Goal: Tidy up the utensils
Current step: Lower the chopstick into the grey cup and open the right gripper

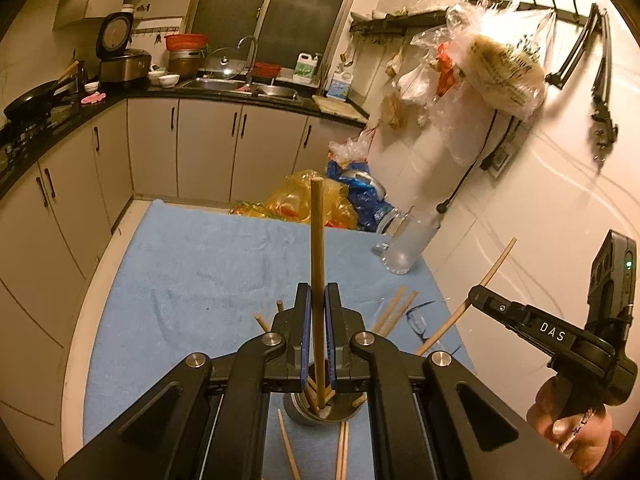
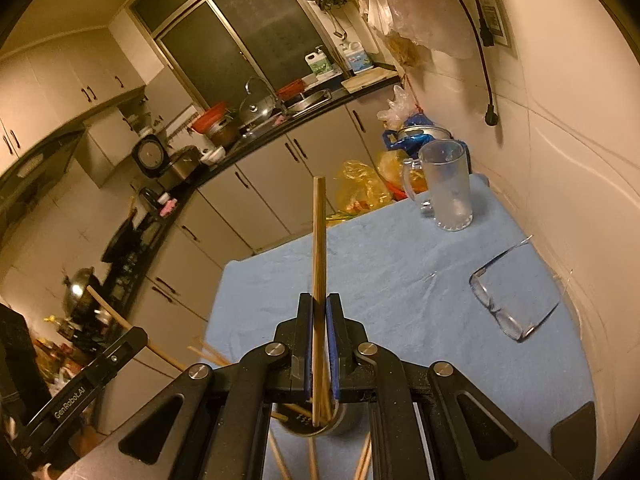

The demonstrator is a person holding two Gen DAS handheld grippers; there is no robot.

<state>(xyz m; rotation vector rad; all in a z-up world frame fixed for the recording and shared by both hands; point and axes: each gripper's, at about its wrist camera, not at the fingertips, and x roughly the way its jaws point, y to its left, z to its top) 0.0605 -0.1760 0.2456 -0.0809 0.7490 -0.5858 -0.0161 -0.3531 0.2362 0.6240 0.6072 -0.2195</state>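
Observation:
My left gripper point(image 1: 318, 300) is shut on a wooden chopstick point(image 1: 317, 248) held upright, its lower end in a metal holder cup point(image 1: 320, 414) below the jaws. My right gripper point(image 2: 319, 308) is shut on another chopstick point(image 2: 319, 240), also upright, with its lower end in the same metal cup point(image 2: 320, 420). The cup holds several chopsticks. More chopsticks lie loose on the blue cloth point(image 1: 200, 264) around the cup. The right gripper point(image 1: 476, 294) also shows in the left wrist view, holding its chopstick point(image 1: 494, 266) at a slant.
A frosted glass mug point(image 2: 446, 184) stands at the far right of the blue cloth point(image 2: 400, 264). A pair of glasses point(image 2: 508, 304) lies near the wall. Plastic bags point(image 1: 316, 200) sit beyond the table's far edge. The white wall is close on the right.

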